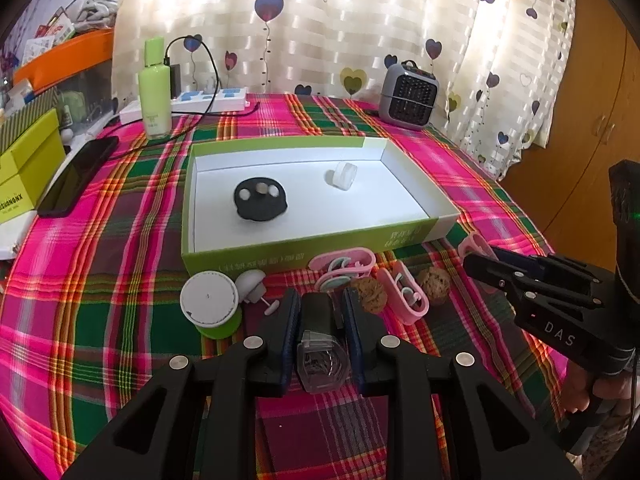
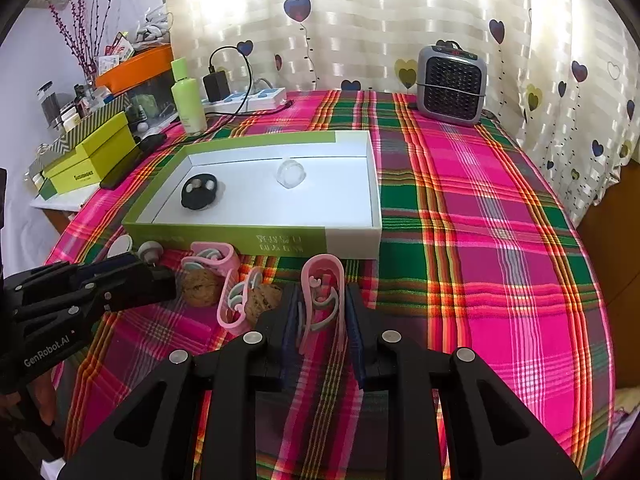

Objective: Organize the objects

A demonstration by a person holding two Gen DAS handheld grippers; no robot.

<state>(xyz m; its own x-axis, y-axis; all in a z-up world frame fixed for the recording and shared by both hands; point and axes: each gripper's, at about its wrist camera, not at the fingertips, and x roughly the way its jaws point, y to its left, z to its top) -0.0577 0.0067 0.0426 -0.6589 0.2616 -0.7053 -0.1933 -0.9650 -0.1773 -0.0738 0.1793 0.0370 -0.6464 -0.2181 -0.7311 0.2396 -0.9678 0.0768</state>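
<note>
A clear-and-black stapler sits clamped between the closed left tongs, low over the table. The right tongs pinch a pink clip. Just ahead of both lie two walnuts, more pink clips and a white round lid; beyond them the green tray holds a black disc and a tape roll.
</note>
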